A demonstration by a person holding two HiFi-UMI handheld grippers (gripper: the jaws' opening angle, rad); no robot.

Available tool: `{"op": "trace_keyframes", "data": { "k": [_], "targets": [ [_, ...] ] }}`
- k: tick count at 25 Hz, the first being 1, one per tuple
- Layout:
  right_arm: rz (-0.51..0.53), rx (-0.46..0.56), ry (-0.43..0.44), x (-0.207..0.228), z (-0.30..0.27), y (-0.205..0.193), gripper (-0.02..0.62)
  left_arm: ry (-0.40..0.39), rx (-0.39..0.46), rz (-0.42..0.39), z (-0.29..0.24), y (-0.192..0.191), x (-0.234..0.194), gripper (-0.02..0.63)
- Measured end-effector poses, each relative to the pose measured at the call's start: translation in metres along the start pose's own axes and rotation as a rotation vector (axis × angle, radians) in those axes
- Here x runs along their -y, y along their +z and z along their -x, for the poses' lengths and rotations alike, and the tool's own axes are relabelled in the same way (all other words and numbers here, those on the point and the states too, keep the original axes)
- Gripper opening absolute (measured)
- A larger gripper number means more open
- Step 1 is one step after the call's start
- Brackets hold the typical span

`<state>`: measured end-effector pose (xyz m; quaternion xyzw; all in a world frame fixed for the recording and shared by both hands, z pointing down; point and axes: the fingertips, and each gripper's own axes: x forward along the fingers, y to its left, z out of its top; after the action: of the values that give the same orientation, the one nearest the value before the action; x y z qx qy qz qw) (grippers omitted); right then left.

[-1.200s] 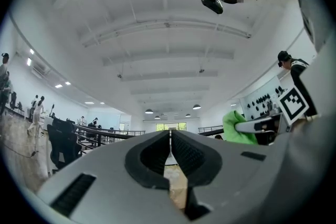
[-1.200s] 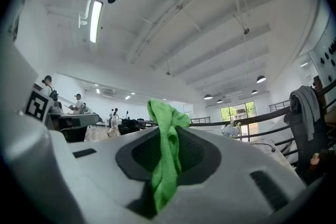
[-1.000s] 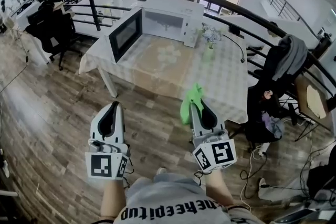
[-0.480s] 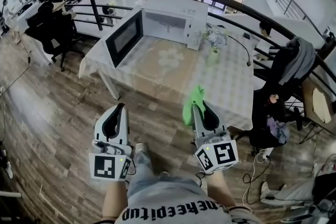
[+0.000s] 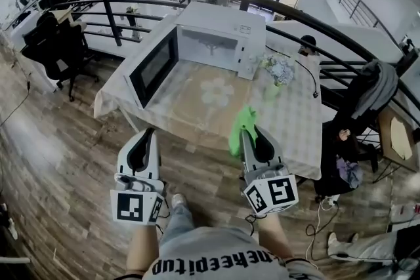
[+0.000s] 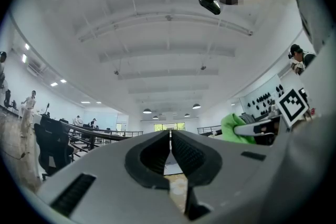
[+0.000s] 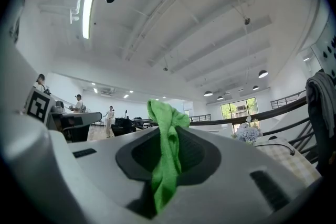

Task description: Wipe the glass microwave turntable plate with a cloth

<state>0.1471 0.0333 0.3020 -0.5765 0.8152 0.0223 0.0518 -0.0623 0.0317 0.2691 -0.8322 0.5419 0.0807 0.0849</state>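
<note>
**Cloth gripped, plate not yet reached**

Head view: both hand-held grippers hang near the person, well apart from the far microwave [image 5: 223, 20] on the table [image 5: 282, 121]. Its door [image 5: 154, 65] is swung open to the left. The glass plate cannot be made out; likely it sits inside.

Left gripper view: the left hand-held gripper [image 6: 170, 136] is closed on nothing.

Right gripper view: the right hand-held gripper [image 7: 170, 134] clamps the green cloth [image 7: 167, 165] by one fold. Hard wiping could tug it free.

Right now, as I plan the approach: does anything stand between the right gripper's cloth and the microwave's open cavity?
Nothing visible. The door is swung aside to the left, the table in front of the microwave lies bare, and the flowers stand off to its right. The glass plate itself cannot be made out.
</note>
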Motion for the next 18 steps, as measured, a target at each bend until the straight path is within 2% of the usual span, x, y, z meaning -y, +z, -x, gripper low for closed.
{"op": "trace_keyframes", "data": {
  "k": [11,18],
  "targets": [
    [-0.008,0.000,-0.057,-0.015,-0.107,-0.012,0.054,-0.073,0.010,-0.001,-0.079,-0.019,-0.084,0.012],
    [-0.076,0.006,-0.115,-0.025,-0.144,-0.024,0.054,-0.114,0.022,-0.017,-0.101,-0.028,-0.122,0.012]
  ]
}}
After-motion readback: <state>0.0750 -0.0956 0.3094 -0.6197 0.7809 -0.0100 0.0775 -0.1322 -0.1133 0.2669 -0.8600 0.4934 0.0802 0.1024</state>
